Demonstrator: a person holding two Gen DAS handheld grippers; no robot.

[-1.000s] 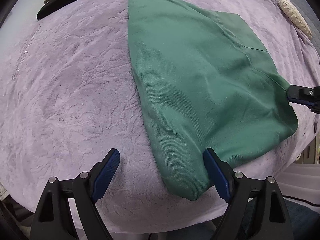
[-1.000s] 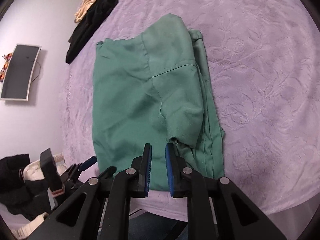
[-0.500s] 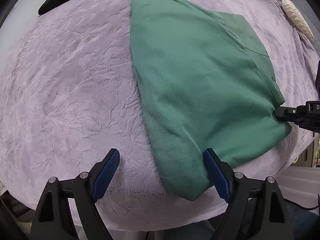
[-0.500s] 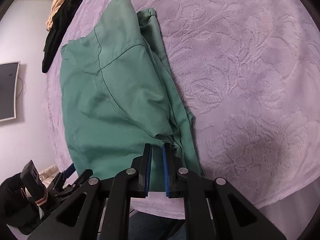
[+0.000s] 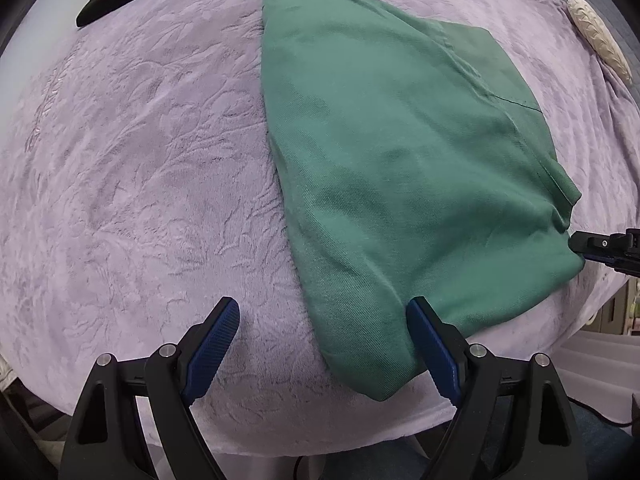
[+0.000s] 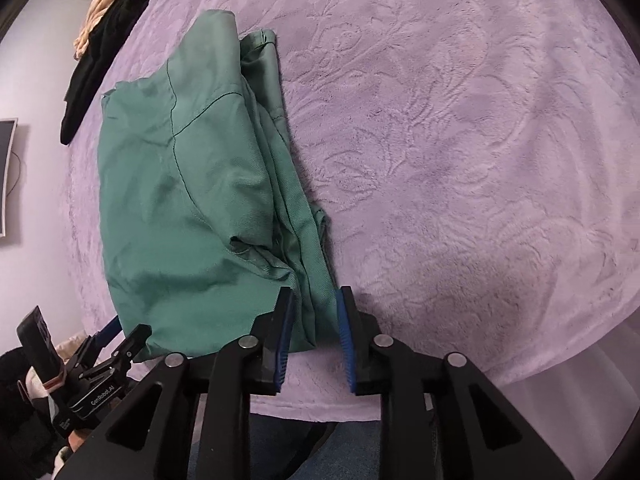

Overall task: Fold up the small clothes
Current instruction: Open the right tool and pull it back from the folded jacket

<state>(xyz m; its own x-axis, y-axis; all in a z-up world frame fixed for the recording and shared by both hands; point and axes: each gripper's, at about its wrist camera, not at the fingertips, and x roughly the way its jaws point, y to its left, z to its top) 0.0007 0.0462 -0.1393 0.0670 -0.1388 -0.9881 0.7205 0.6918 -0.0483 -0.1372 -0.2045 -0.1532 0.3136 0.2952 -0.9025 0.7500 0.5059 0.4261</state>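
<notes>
A green garment [image 5: 400, 168] lies folded on the lilac bedspread [image 5: 140, 160]. It also shows in the right wrist view [image 6: 192, 200], with its layered edge on the right side. My left gripper [image 5: 324, 344] is open wide over the garment's near corner, with the cloth's edge between its blue pads. My right gripper [image 6: 314, 336] is open, its pads on either side of the garment's near right corner, not clamped. It appears at the right edge of the left wrist view [image 5: 600, 246].
A black garment [image 6: 96, 64] and a beige one [image 6: 108, 4] lie at the far edge of the bed. A cream woven object [image 5: 596, 36] lies at the far right. The bed edge runs just under both grippers. A monitor [image 6: 6, 176] hangs on the wall.
My right gripper has opened and let go of the garment's corner, and the cloth has settled flat. The left gripper has stayed open and almost still.
</notes>
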